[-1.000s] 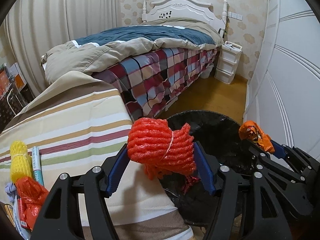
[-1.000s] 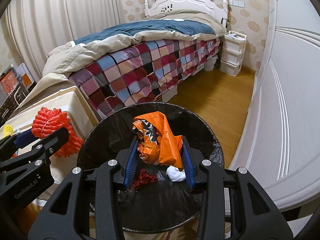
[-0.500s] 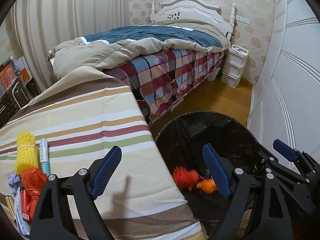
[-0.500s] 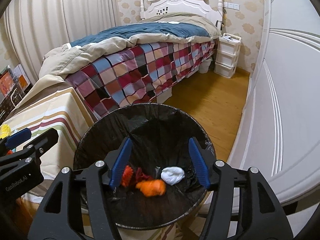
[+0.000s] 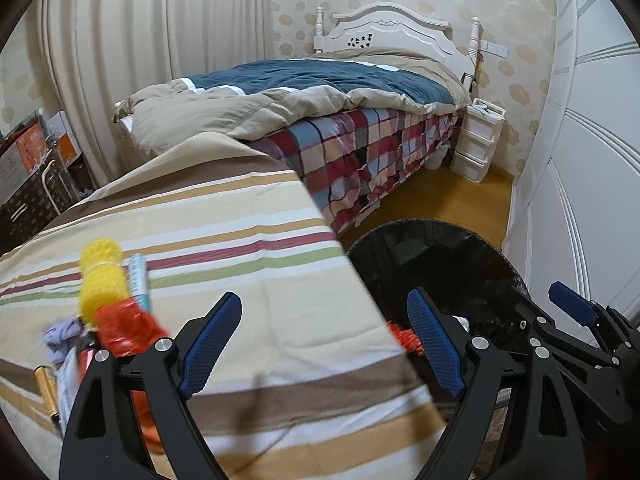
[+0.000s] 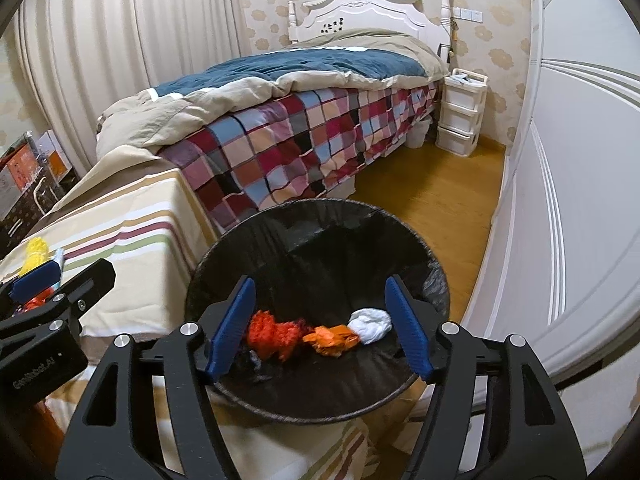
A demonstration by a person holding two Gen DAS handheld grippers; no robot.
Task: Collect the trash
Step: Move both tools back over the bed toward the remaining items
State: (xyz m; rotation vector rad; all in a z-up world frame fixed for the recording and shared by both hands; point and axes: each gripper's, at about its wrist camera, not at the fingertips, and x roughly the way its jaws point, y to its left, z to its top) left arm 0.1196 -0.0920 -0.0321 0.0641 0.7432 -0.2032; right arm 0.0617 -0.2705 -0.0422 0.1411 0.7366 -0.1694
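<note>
Below the right gripper (image 6: 320,328), whose ribbed blue jaws are opening with nothing between them, a round bin (image 6: 424,264) lined with crinkled black plastic holds red foam netting (image 6: 272,330), a crumpled orange wrapper (image 6: 330,338) and a white wad (image 6: 370,322). Left gripper (image 5: 324,340) gapes empty above striped cloth (image 5: 240,248); yellow foam mesh (image 5: 102,276) lies to its left.

A bed (image 6: 320,120) with a white headboard (image 6: 360,8) fills the centre. White drawers (image 6: 460,116) stand at upper right on the wooden floor (image 6: 432,192). Pale curtains (image 6: 120,40) hang at the left.
</note>
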